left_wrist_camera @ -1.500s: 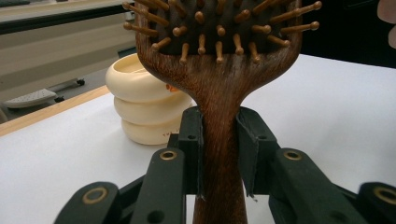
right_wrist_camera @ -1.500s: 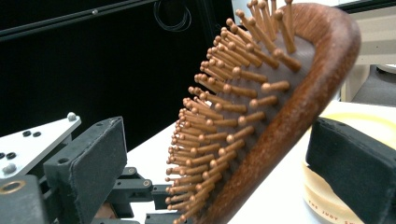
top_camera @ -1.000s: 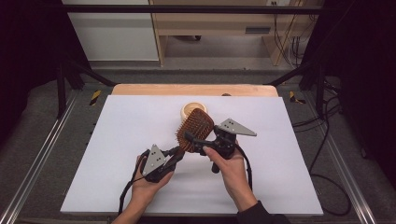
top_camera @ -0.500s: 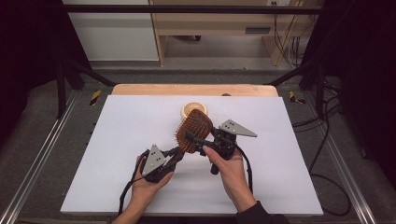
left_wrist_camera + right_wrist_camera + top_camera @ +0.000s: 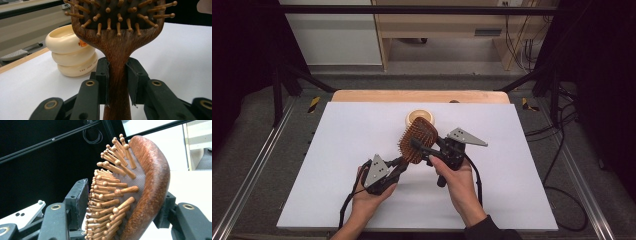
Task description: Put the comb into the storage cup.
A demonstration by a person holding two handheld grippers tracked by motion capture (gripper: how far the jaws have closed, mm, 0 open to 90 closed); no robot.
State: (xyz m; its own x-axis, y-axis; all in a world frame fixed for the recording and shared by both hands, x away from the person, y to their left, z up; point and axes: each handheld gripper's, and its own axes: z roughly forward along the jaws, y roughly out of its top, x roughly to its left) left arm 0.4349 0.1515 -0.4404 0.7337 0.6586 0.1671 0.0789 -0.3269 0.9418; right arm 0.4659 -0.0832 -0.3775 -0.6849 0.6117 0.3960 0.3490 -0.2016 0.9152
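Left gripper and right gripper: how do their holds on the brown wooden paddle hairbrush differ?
The left gripper clamps the brown wooden paddle hairbrush at its narrow handle neck; the right gripper straddles the wide head, one jaw against the pin tips, the other behind the back. The left jaws stand close together, the right jaws much wider apart. Both are black two-jaw grippers, hand-held above the white table.

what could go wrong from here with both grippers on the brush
1. The right gripper closes over the hairbrush head, one jaw on the wooden bristle pins; squeezing might bend or snap some.
2. The left gripper clamps the narrow handle; opposing pulls could twist it loose.
3. The cream container stands close behind and could get knocked.
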